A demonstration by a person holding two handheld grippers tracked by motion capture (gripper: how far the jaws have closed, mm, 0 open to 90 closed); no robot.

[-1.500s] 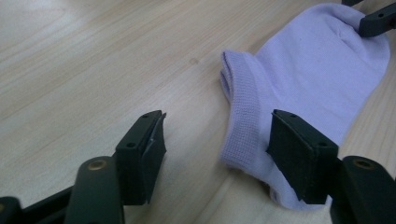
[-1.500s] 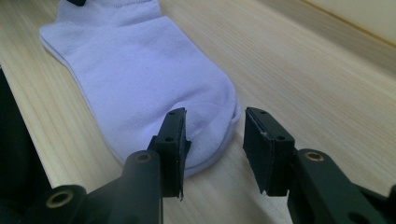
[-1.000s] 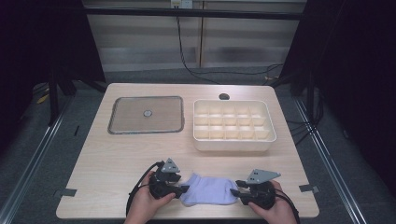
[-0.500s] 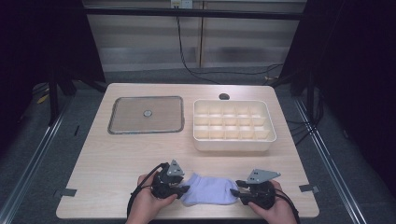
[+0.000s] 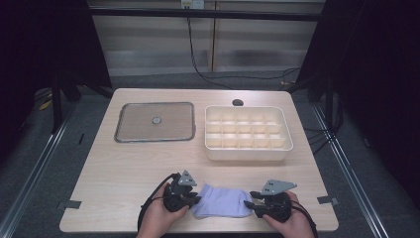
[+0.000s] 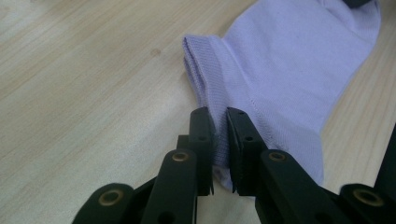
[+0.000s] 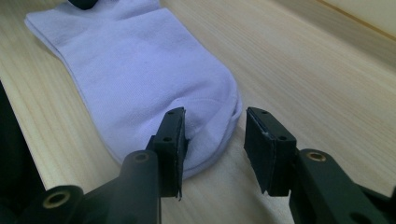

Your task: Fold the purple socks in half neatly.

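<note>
Pinching cuff: my left hand-held gripper (image 6: pixel 220 140), rolled slightly since a second ago, clamps the sock (image 6: pixel 280 70).
Toe end: right hand-held gripper (image 7: pixel 212 140) wide, straddling it.
Meaning: likely folding next.

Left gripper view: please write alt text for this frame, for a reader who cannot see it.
The left gripper has its two black jaws nearly closed on the ribbed cuff edge of a lavender sock. The sock lies flat on a light wooden table, stretching away toward the upper right of the view.
</note>
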